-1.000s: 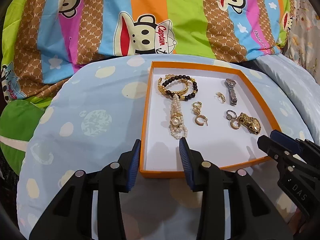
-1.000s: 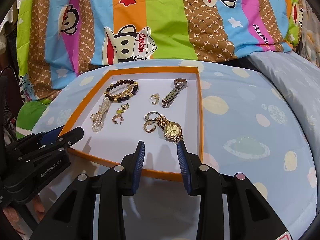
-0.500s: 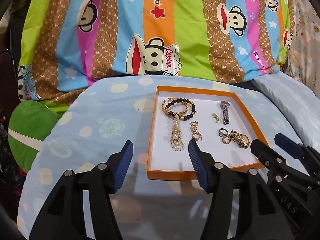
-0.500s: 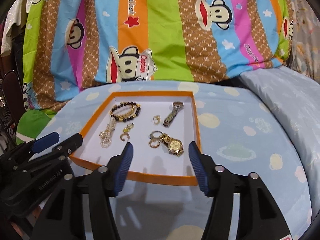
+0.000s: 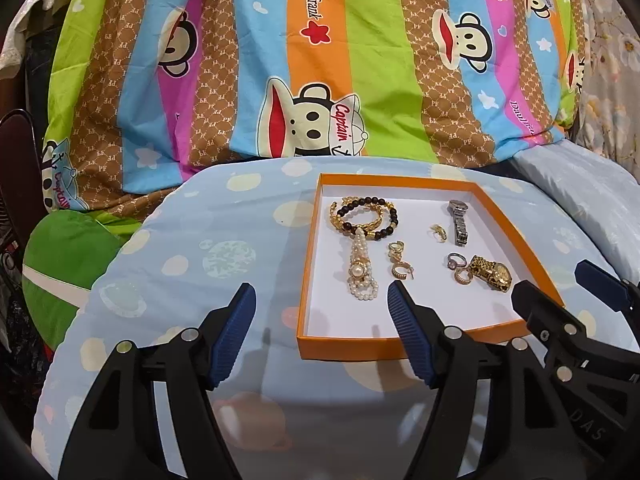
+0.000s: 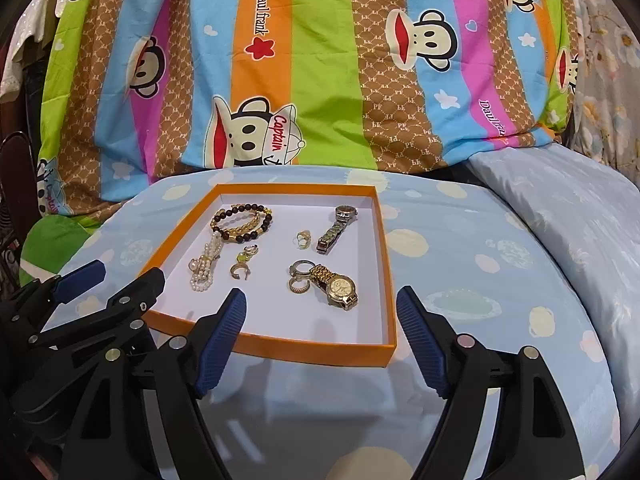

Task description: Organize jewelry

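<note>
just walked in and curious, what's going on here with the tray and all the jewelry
A person is holding a two-finger gripper in each hand over a bed, sorting jewelry. The left gripper and right gripper are both open and empty, hovering at the near edge of the orange tray. Inside the tray lie a gold watch, a silver watch, a dark bead bracelet, a pearl piece and several rings and earrings. Nothing is being gripped right now.

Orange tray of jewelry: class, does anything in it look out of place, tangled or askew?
Mostly tidy. In the orange tray, the beaded bracelet overlaps a gold bracelet, and the pearl bracelet touches them. Two rings lie against the gold watch. Nothing spilled or visibly damaged.
</note>
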Demonstrator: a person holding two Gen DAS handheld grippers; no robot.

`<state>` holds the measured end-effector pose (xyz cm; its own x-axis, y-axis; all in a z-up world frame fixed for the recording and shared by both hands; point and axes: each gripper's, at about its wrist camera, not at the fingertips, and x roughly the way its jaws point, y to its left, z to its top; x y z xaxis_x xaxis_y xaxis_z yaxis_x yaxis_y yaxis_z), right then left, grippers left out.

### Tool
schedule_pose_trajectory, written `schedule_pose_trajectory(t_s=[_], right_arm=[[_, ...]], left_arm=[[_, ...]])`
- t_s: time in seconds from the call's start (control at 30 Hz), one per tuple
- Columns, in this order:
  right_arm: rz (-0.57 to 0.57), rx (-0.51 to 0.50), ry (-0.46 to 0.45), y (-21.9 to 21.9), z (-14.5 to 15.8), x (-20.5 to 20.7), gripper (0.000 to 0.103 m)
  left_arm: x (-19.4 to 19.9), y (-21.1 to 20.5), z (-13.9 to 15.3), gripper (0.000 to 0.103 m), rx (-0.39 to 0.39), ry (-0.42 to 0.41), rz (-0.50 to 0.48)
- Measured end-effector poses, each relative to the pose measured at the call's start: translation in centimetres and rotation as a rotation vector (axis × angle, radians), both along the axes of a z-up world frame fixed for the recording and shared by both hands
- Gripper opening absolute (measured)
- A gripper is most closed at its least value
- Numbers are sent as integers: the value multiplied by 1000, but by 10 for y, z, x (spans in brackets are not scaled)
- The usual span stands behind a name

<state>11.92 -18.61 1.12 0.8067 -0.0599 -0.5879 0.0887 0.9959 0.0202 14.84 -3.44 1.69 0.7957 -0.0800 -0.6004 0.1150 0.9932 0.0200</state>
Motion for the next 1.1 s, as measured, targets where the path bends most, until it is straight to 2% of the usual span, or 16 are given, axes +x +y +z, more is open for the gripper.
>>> schedule_pose_trajectory(t_s=[0.27, 0.6, 1.1], right_arm=[[-22, -15, 6, 0, -3, 1, 82], [-59, -59, -6, 4, -3, -2, 83], [-60, -63, -5, 4, -3, -2, 83]], left_arm=[[4, -1, -4, 69, 7, 21, 16], [0, -4, -4, 69, 50, 9, 46], [-2, -5, -3, 69, 78, -9, 76]])
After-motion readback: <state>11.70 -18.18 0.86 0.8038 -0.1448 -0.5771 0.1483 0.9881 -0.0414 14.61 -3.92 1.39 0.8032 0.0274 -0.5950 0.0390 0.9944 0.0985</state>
